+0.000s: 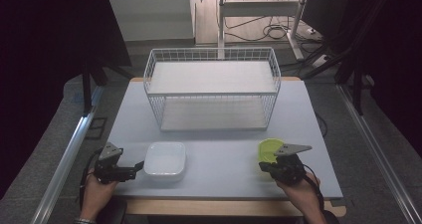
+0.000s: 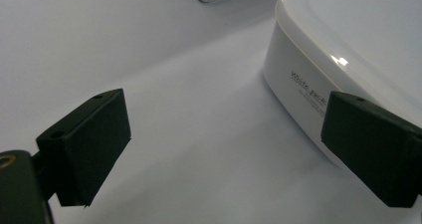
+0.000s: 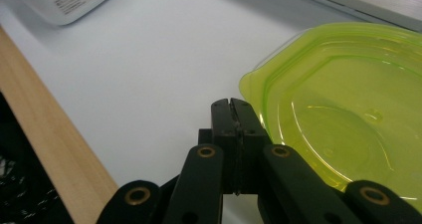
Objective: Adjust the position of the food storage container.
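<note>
Nearby, left gripper (image 1: 141, 165) at the near left of the pale grey counter (image 1: 224, 159), jaws spread wide, nothing between them, pointing level toward the white rounded-square plastic container (image 1: 165, 159). In the left gripper view, one jaw close against the container's (image 2: 318, 50) near side wall by the printed lettering, the other well off over bare counter (image 2: 174, 134); whether that nearer jaw touches the wall cannot be told. Container lying just to the right of this gripper, flat on its base, no marked long axis, its nearest wall squarely in the gripper's path. Left hand (image 1: 97, 191) plainly the nearer one for it.

Right gripper (image 3: 233, 107) pressed fully together, pinching nothing. Translucent lime-green plastic lid (image 3: 343, 114), many-sided with a raised rim, flat on the counter just beside the closed tips, its rim corner close by them but apart as far as can be seen. From the high view, same lid (image 1: 267, 149) at the near right, partly under the right gripper's (image 1: 266, 168) grey plate, directly ahead of the right hand (image 1: 301, 191).

Judged next: jaws to open there before any pinch on that thin rim.

Counter smooth and matt, light wooden edge (image 3: 45, 119) along the near side. White wire basket shelf (image 1: 213, 87) with two tiers at the far middle, well apart from both. Dim room beyond, cables on the floor (image 1: 271, 32), metal rails at either flank.
</note>
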### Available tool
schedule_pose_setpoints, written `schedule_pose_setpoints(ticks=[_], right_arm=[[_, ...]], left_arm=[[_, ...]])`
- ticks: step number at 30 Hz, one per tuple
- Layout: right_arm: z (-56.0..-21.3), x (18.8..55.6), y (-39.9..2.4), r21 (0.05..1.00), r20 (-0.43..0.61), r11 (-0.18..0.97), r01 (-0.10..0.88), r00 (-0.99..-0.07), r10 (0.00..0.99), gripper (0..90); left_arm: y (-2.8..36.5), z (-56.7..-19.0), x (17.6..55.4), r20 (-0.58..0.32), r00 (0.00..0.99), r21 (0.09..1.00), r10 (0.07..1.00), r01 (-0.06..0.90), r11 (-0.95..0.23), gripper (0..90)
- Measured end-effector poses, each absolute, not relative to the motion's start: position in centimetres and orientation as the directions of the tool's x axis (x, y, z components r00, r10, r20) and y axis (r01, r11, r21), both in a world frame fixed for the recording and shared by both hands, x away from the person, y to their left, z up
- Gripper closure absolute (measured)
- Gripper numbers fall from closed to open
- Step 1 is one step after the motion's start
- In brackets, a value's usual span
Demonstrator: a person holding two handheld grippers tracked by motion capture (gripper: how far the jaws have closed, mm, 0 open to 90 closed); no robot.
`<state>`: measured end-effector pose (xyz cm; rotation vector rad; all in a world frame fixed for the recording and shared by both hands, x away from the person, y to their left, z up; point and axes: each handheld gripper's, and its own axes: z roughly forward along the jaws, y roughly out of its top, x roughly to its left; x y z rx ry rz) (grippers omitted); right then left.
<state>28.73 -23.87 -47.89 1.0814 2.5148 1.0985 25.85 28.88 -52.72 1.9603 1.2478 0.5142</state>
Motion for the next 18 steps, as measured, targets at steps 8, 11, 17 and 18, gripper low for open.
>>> schedule_pose_setpoints(ticks=[8,11,17,18], right_arm=[[-47.8,30.0,-25.4,0.709,0.106,0.418,0.568,-0.672,0.733,89.6],[-47.8,30.3,-25.8,0.712,0.104,0.410,0.570,-0.663,0.742,89.6],[-47.8,31.1,-26.9,0.724,0.103,0.377,0.578,-0.631,0.769,89.6],[-47.8,31.2,-27.1,0.725,0.101,0.376,0.578,-0.628,0.771,89.6]], left_arm=[[29.1,-52.8,26.0,-0.097,0.439,0.746,0.893,0.626,-0.227,5.6],[29.1,-52.8,26.0,-0.101,0.440,0.744,0.892,0.629,-0.226,5.4],[29.3,-52.8,26.0,-0.120,0.449,0.745,0.886,0.630,-0.218,5.3],[29.3,-52.8,26.0,-0.119,0.450,0.745,0.885,0.630,-0.220,5.5]])
